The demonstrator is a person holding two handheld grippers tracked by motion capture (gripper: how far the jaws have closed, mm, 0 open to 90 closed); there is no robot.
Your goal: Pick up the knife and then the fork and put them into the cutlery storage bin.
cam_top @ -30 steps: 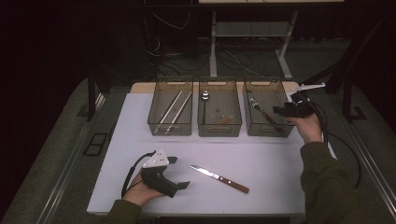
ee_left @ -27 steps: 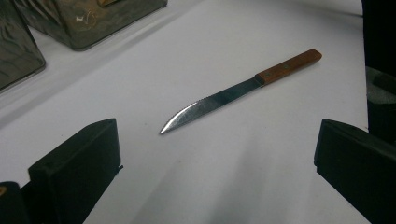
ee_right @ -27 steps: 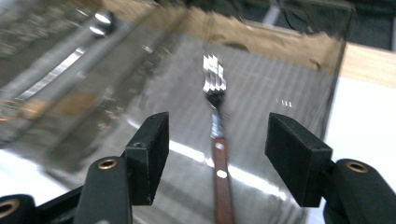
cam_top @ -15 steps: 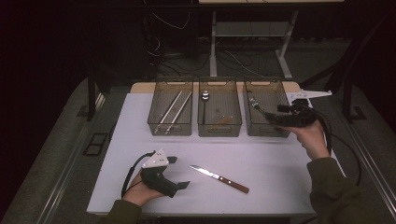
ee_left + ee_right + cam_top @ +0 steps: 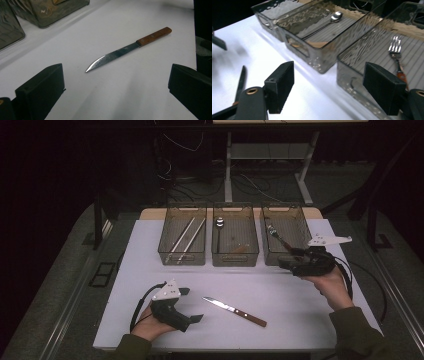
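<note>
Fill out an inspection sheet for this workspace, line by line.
Surface: white table top, with three tinted bins.
Job's things: knife lies loose; fork in right bin.
Clutter: spoon in middle bin; two pale sticks, perhaps chopsticks, in left bin.
Grippers: left gripper open, empty, facing the knife; right gripper by the right bin, jaws just been opening, nothing between.
Cables: gripper cables trail on the table; more on the floor behind.
Surroundings: dark floor, desk legs.
</note>
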